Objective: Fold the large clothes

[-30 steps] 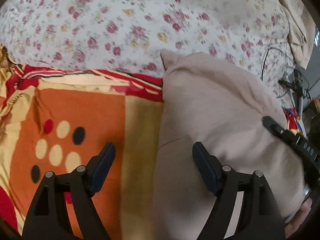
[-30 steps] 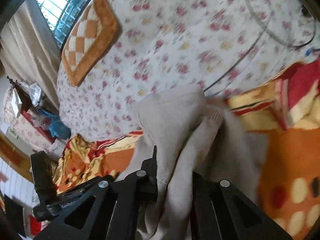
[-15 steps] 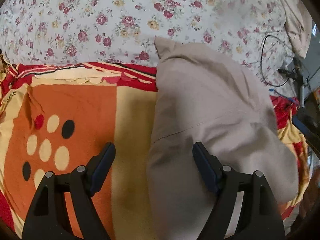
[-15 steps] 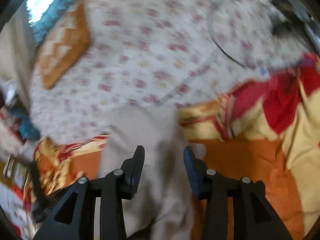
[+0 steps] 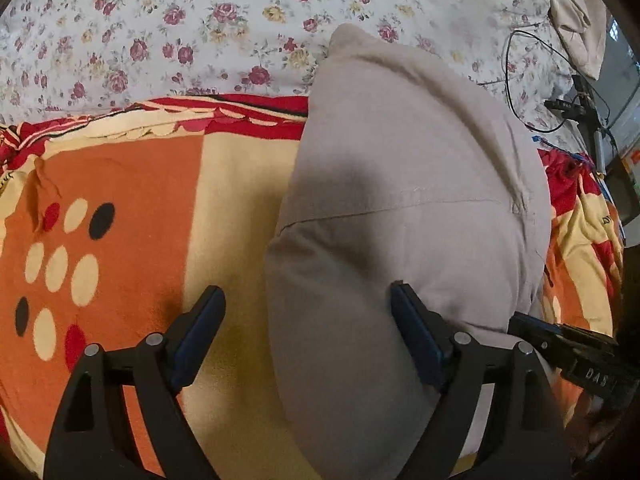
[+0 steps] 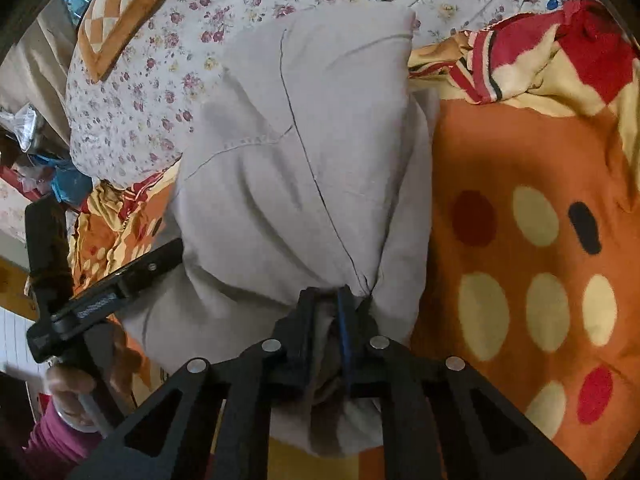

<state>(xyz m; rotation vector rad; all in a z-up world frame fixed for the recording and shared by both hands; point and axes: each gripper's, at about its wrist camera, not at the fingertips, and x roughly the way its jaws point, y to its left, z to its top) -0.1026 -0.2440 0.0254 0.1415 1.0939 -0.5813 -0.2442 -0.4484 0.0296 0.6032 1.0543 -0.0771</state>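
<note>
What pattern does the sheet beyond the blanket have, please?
The sheet is white with small red and yellow roses, clearest in the left wrist view.

The beige garment is matt woven cloth with stitched seams; the orange blanket looks fleecy; the floral bedsheet is thin printed cotton.

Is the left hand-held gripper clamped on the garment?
No, the left hand-held gripper is opening, its pads clear of the beige garment.
</note>
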